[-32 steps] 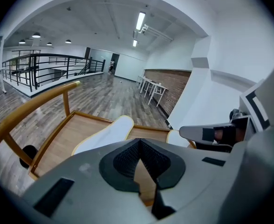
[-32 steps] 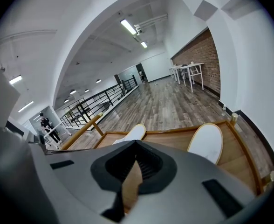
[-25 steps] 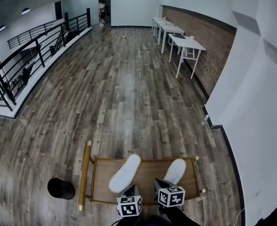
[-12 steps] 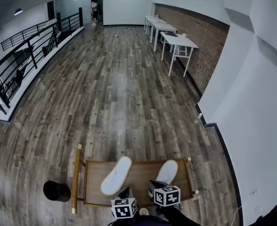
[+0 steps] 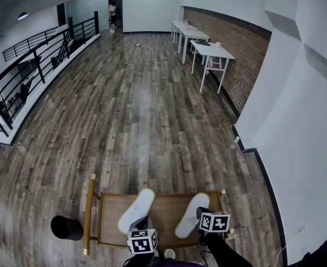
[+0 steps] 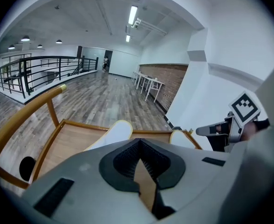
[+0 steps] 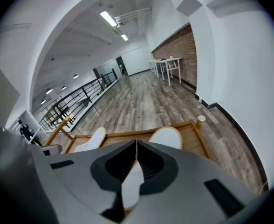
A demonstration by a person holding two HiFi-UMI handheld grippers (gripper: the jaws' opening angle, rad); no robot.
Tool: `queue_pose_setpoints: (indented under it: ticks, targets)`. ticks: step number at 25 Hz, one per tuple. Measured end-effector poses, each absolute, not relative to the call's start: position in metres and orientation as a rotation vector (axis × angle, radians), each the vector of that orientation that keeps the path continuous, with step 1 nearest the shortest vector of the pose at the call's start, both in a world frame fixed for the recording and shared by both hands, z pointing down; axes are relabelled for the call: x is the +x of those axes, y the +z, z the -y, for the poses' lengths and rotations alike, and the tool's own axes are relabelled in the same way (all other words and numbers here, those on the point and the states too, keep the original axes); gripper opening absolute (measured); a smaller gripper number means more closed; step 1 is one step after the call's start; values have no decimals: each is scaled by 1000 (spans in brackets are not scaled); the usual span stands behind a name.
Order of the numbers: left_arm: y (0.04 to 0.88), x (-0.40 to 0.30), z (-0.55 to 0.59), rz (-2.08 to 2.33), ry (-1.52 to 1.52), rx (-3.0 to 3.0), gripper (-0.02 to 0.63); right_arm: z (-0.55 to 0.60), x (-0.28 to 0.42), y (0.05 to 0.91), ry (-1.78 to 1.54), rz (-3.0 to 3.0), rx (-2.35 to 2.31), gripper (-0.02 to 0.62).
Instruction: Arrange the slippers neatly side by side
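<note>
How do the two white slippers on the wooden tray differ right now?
The left slipper lies near the tray's middle; the right slipper lies toward its right end. The right gripper is shut on the right slipper, white showing beneath its jaws; under the left gripper's shut jaws, behind the left slipper, only wood shows. Both are white, angled alike, apart.

White left slipper point(image 5: 137, 209) and right slipper point(image 5: 189, 216) (tan-edged), apart, roughly parallel on wooden tray point(image 5: 162, 195).

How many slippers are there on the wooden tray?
2. The left slipper lies on the wooden tray's left half, the right slipper on its right half. None seems hidden.
</note>
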State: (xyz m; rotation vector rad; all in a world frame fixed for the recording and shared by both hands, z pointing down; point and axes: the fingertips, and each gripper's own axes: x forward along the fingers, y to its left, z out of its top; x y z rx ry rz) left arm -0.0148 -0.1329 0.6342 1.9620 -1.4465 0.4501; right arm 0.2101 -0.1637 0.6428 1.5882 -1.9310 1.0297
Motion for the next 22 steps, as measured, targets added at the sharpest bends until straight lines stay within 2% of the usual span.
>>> queue_pose_setpoints:
  ticks: [3,7,10,11,17,22]
  targets:
    - [625,-16,138,1462,414,1958,0,172,248,651,1148,1852,1603,-2]
    - [631,-15,129,1459,424,1936,2,180,263,664,1244,1838,1543,1]
    - [637,-18,120,1452,452,1923,0,185,261,674,1355,1826,1533,89]
    - [639,-19,118,1454,456,1917,0,185,260,679,1399,1812,1519,101]
    - [642,-25,113,1461,455,1902,0,180,255,705,1591,1700,1475,135]
    - [643,-27,114,1467,456,1890,2,177,258,722,1596,1580,1446,150]
